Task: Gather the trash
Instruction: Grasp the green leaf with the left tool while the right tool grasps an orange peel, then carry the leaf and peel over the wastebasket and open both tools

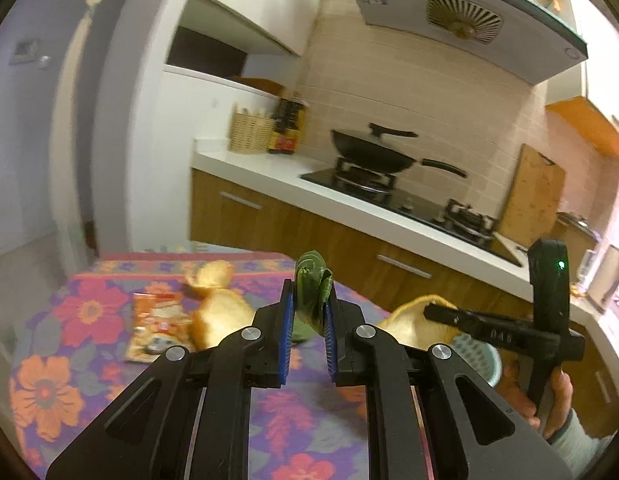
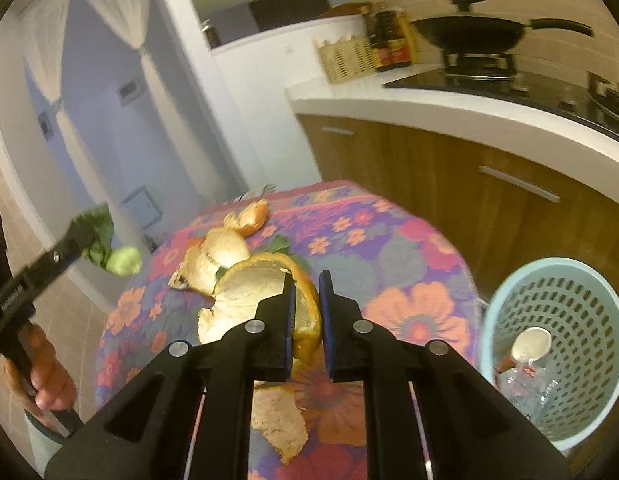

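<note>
My left gripper (image 1: 308,304) is shut on a green vegetable scrap (image 1: 311,292) and holds it above the flowered table (image 1: 69,360); it also shows at the left of the right wrist view (image 2: 109,248). My right gripper (image 2: 307,304) is shut on a large orange peel (image 2: 249,292), lifted over the table; the peel also shows in the left wrist view (image 1: 413,320). More peel pieces (image 2: 225,252) and an orange snack wrapper (image 1: 157,324) lie on the table. A light blue trash basket (image 2: 557,344) stands to the right of the table, with a bottle and a cup inside.
A kitchen counter (image 2: 469,112) with wooden cabinets runs behind the table, with a hob, a black wok (image 1: 373,152), a wicker basket (image 1: 249,132) and sauce bottles. A cutting board (image 1: 533,196) leans on the tiled wall. A doorway lies to the left.
</note>
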Demonstrator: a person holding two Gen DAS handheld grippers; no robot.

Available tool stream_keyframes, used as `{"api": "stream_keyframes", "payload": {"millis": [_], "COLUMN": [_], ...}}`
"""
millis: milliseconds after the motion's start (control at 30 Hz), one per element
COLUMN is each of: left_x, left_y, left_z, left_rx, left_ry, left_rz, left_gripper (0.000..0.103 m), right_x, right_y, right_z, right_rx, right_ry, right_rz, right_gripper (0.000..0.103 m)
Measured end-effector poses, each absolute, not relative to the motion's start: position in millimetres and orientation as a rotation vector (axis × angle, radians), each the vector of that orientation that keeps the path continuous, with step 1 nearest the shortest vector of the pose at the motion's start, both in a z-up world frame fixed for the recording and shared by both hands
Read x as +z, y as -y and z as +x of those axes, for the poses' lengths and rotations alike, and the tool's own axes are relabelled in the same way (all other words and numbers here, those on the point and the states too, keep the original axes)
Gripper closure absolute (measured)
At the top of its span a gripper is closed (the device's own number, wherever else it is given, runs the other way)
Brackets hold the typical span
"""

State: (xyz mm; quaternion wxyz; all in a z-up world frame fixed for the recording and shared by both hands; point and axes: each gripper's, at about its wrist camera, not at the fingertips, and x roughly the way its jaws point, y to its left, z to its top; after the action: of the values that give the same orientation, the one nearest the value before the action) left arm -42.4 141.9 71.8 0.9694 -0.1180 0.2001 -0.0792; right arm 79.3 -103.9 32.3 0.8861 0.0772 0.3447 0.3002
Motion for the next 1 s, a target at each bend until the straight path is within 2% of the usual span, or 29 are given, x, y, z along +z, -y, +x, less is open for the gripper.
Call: {"api": "stream_keyframes", "payload": {"millis": [367,600,1000], "left_x": [66,55,16], "left_y": [-58,15,107], "left_z": [2,45,101], "left_rx": [-0.296,-0.399,-0.499], "left_ry": [-0.469,-0.526,-0.664], "left_rz": [-0.119,-0.060,-0.069], "left_gripper": [0.091,0.091,0.091], "right_x": [37,32,-4], "right_y": [235,299,352], "right_z": [93,93,106], "right_rx": [0.394,0.199,0.057], "right_ry": [-0.657,-0.624,-0.672], "right_rz": [0.326,0.298,0.296], "right_gripper": [0.094,0.094,0.094]}}
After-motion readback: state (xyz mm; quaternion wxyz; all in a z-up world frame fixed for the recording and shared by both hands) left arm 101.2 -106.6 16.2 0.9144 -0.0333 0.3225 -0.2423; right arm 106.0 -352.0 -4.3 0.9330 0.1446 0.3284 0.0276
